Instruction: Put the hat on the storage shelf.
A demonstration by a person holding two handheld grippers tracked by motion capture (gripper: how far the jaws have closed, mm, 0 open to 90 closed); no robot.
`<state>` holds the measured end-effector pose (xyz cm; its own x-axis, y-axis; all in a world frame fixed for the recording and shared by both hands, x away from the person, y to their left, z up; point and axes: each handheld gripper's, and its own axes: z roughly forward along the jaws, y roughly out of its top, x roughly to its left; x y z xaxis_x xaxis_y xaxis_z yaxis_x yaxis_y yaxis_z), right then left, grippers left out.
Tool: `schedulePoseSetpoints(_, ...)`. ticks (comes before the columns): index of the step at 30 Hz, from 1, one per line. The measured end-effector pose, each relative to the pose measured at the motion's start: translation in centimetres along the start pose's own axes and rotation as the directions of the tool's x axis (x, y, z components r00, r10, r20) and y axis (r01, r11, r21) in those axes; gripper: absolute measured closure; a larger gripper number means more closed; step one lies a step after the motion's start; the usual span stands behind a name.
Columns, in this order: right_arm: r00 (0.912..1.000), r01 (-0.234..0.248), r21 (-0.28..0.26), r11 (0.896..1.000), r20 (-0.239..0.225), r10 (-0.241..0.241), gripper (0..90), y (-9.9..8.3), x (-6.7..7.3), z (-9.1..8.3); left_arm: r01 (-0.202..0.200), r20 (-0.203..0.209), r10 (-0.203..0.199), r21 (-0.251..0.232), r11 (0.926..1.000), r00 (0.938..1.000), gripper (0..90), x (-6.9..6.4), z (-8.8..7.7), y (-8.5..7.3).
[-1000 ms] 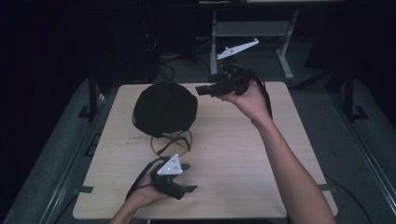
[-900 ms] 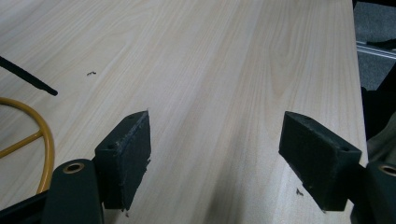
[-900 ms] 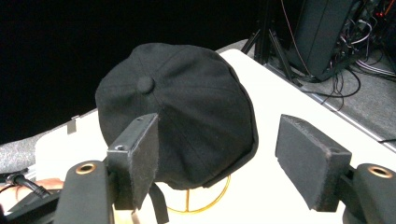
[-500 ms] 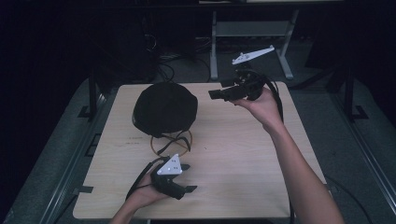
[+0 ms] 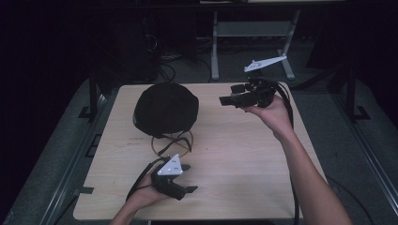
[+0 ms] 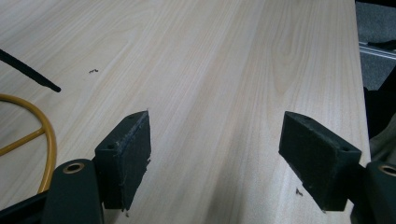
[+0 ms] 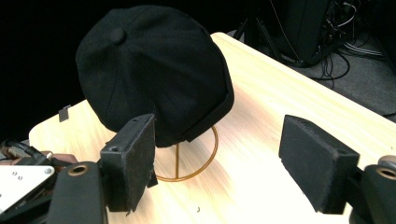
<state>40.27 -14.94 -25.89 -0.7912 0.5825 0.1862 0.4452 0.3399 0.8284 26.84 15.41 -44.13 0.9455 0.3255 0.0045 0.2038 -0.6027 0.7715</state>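
A black cap (image 5: 164, 108) sits on a gold wire stand (image 5: 172, 143) at the back left of the wooden table (image 5: 244, 164). My right gripper (image 5: 228, 95) hovers to the cap's right, jaws pointing at it and open with nothing between them. In the right gripper view the cap (image 7: 154, 70) and its stand (image 7: 187, 161) lie ahead of the open right gripper (image 7: 217, 144), apart from it. My left gripper (image 5: 189, 178) rests near the table's front edge, just in front of the stand. It is open over bare wood in the left gripper view (image 6: 215, 140).
The stand's gold ring (image 6: 44, 135) and a black strap end (image 6: 28, 72) lie left of the left jaws. A grey metal frame (image 5: 253, 33) and cables stand on the floor behind the table. The table's right edge (image 6: 359, 70) drops to grey floor.
My right hand has carried its gripper to the right and slightly down, away from the cap. The left gripper has stayed where it was.
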Motion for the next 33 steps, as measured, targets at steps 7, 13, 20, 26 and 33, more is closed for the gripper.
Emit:
schedulePoseSetpoints(7, 0.9996, -0.025, 0.008, 1.0, 0.01, 0.025, 25.0, -1.4, -0.6, -0.7, 0.002, -0.002, -0.002, -0.005, 1.0, 1.0, 24.8, 0.0, 0.0, 0.0)
schedulePoseSetpoints(13, 0.9989, -0.042, 0.011, 0.999, 0.021, 0.041, 22.9, -2.7, -1.1, -1.2, 0.003, -0.001, -0.003, -0.004, 1.0, 1.0, 24.7, 0.0, 0.0, 0.0)
schedulePoseSetpoints(20, 0.9985, -0.052, 0.02, 0.998, 0.018, 0.052, 22.2, -4.2, -1.2, -1.7, 0.004, -0.005, -0.004, 0.002, 1.0, 1.0, 24.6, 0.1, -0.1, 0.0)
schedulePoseSetpoints(26, 0.9974, -0.071, 0.024, 0.997, 0.015, 0.071, 22.3, -5.7, -1.7, -2.1, 0.006, -0.003, -0.006, 0.001, 1.0, 1.0, 24.4, 0.1, -0.1, 0.0)
schedulePoseSetpoints(33, 0.9954, -0.095, 0.026, 0.995, 0.009, 0.095, 21.2, -7.6, -1.9, -2.4, 0.023, 0.006, -0.023, 0.002, 0.9997, 0.9997, 24.1, 0.2, -0.1, -0.1)
